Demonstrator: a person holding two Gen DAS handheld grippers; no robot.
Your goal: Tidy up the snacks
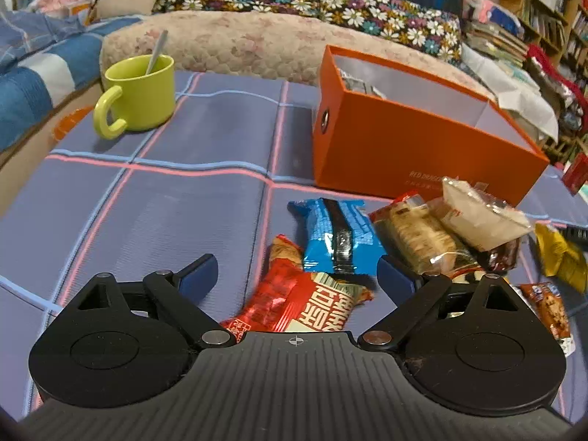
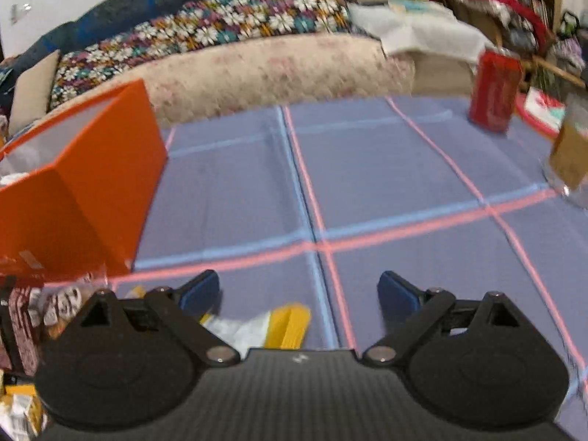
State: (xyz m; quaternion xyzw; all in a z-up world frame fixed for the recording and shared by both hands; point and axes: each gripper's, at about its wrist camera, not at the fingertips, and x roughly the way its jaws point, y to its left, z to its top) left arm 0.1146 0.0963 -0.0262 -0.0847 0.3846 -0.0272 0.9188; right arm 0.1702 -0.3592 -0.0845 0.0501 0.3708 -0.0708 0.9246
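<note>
1. The left hand-held gripper (image 1: 296, 275) hangs released over the red packet (image 1: 294, 303), ready to grab.
2. Snacks lie on the desk (image 1: 165, 213) beside the orange box (image 1: 415, 139), their destination.
3. The right hand-held gripper (image 2: 297, 294) is released, empty.

Orange box (image 1: 415, 147), lime-green mug (image 1: 141, 92), blue snack packet (image 1: 336, 235), red can (image 2: 494, 90), purple tablecloth (image 1: 147, 202) with pink-and-blue checks.

Red can (image 2: 496, 90) and jar (image 2: 571, 150) blurred
</note>
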